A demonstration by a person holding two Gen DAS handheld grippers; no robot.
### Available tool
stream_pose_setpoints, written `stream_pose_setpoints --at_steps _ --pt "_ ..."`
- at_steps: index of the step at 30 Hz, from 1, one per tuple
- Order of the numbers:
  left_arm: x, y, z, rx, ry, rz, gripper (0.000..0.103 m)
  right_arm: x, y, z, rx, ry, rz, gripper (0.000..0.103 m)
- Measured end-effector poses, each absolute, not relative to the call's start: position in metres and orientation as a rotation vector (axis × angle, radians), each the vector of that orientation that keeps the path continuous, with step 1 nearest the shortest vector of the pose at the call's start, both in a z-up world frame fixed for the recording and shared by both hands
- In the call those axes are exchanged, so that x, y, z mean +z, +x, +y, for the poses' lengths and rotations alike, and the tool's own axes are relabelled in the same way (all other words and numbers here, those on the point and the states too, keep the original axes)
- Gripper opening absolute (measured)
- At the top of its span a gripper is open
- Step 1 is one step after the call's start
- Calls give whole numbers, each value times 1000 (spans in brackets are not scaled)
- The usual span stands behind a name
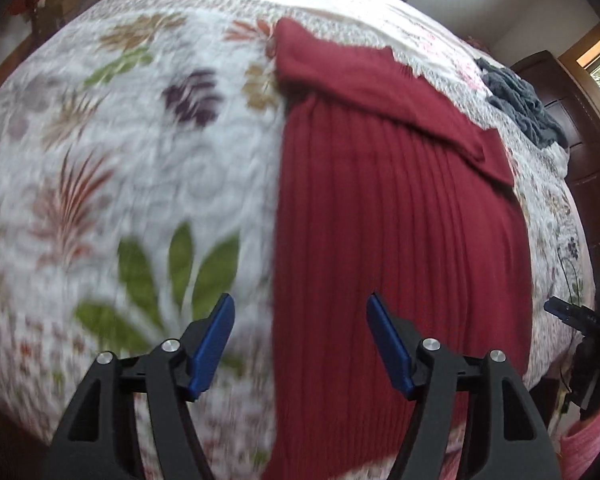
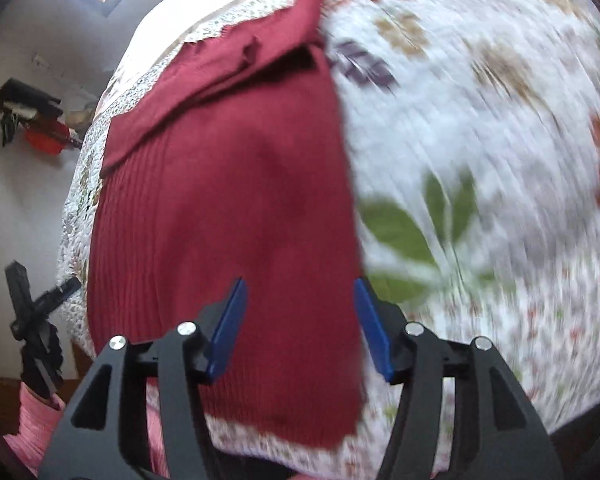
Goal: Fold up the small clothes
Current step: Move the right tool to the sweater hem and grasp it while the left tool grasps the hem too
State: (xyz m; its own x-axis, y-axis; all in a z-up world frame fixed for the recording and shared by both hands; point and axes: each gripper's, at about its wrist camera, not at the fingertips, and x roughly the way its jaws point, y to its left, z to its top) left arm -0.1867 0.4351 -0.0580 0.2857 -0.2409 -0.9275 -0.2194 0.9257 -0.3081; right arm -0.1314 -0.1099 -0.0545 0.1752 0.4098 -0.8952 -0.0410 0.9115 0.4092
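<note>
**Both claws wide and empty over the red sweater**

Red sweater lies flat on the bedspread, lengthwise, ribbed body running from the near edge of the bed toward the far edge. A sleeve is folded across its far end, on top of the body.

Left gripper: jaws wide apart, nothing between them. It straddles the sweater's long edge: one blue finger over the floral bedspread, the other over red knit. Contact with the fabric: can't tell.

Right gripper: jaws wide too, empty. It straddles the same long edge of the sweater, one finger over knit, one at the border with the bedspread.

Grey garment sits bunched by the bed's far edge, well apart from the sweater.

Heavy motion blur in both views.
</note>
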Motion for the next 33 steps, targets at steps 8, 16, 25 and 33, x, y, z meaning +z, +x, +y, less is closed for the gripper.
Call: stream_pose_setpoints --at_steps 8,16,25,33 --pt "-72 -222 430 -32 -443 1354 69 -92 -177 -131 309 396 1447 58" --pt "-83 -235 416 -62 -441 1381 69 -93 -185 -116 371 398 1446 57" --pt "-84 -249 409 -82 -481 1367 56 -108 -190 -100 433 470 1489 41" --pt "-84 -261 428 -24 -577 1352 12 -105 -192 -116 429 491 1479 5"
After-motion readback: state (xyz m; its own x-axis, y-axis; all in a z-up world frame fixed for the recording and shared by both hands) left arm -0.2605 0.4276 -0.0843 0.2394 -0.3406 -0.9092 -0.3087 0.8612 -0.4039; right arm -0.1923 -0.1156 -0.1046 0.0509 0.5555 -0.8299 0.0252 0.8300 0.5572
